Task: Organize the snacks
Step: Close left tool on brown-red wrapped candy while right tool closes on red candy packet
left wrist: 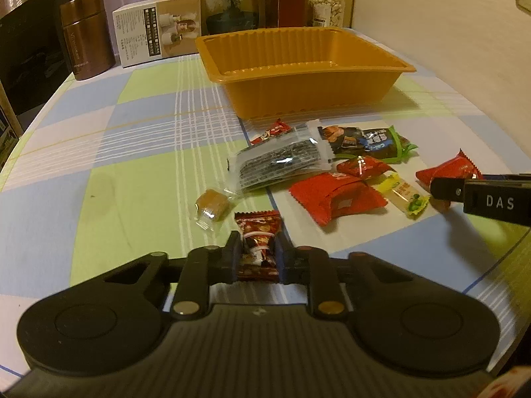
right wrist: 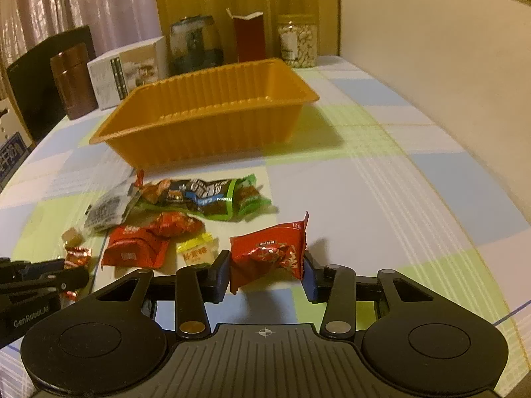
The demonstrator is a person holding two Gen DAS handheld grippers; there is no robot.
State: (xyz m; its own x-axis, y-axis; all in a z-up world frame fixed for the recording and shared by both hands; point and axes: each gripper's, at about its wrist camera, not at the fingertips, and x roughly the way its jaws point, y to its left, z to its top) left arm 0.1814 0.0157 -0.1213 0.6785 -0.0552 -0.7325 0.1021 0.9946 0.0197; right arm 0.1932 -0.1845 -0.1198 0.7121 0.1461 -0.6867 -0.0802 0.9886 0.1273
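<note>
Sitting between right hand-held gripper (right wrist: pixel 267 273) fingers: red snack packet (right wrist: pixel 267 257).

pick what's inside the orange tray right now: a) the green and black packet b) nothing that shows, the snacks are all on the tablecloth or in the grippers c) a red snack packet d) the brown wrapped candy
b: the orange tray shows only bare ribbed walls and floor, while the snack pile lies on the tablecloth in front of it; the left gripper and right gripper each pinch one packet.
</note>
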